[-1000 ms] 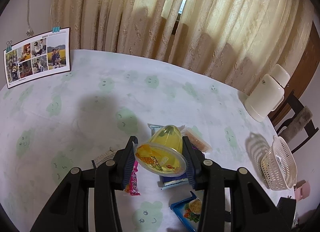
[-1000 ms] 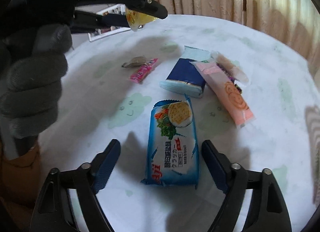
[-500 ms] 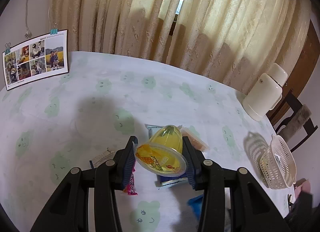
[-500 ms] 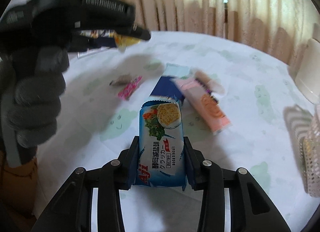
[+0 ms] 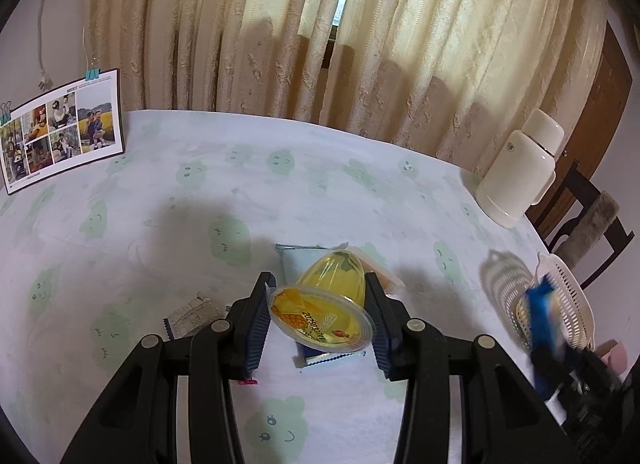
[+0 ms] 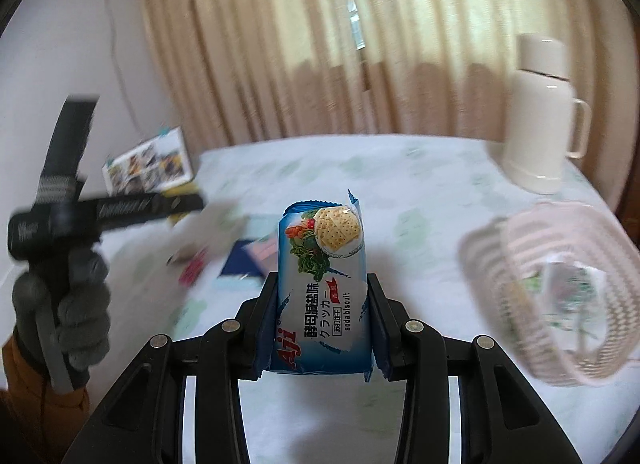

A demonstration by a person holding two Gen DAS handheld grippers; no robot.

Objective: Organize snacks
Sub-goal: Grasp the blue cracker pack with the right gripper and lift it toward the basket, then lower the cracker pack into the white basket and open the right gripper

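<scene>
Two snacks held off the bench: left tongs point(image 5: 318, 314) pinch a jelly cup point(image 5: 326, 304) at the rim, slick and squashy. Right tongs point(image 6: 322, 326) clamp a light, crinkly soda biscuit pack point(image 6: 322, 288) mid-body; crackers brittle. Basket point(image 6: 576, 288) at 3 o'clock.

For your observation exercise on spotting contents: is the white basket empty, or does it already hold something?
Not empty. In the right wrist view the basket already holds a clear-wrapped packet; blur hides what it is.

Motion blurs the basket's point(image 6: 560, 296) contents and the table's snacks point(image 6: 224, 260).
</scene>
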